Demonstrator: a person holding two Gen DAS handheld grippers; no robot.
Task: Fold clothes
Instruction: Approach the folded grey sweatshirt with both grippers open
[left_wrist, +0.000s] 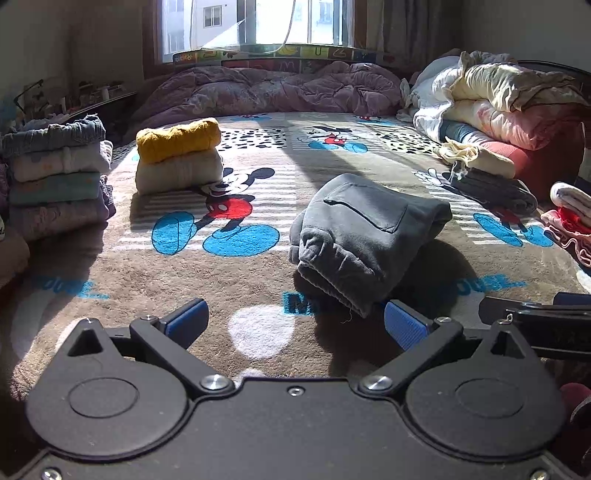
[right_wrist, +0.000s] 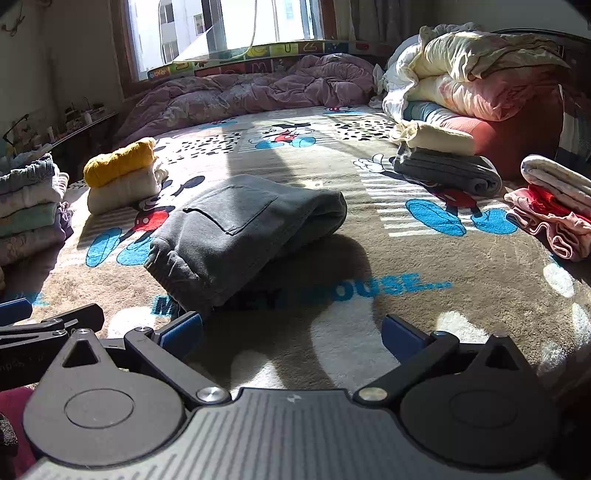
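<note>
A folded grey sweatpants bundle (left_wrist: 364, 232) with a back pocket lies on the Mickey Mouse blanket (left_wrist: 184, 280), just ahead and right of my left gripper (left_wrist: 295, 325). The left gripper is open and empty, its blue pads spread wide. In the right wrist view the same grey bundle (right_wrist: 240, 229) lies ahead and left of my right gripper (right_wrist: 291, 336), which is open and empty too. The bundle's cuff end nearly touches the right gripper's left fingertip (right_wrist: 183, 330). The right gripper shows at the left wrist view's right edge (left_wrist: 535, 321).
A yellow-and-cream folded pile (left_wrist: 179, 155) sits far left. A taller folded stack (left_wrist: 55, 173) stands at the left edge. A cream-on-grey pile (right_wrist: 443, 162) and pink-red clothes (right_wrist: 550, 210) lie right. Quilts (right_wrist: 480, 70) and a purple duvet (left_wrist: 266, 92) line the back.
</note>
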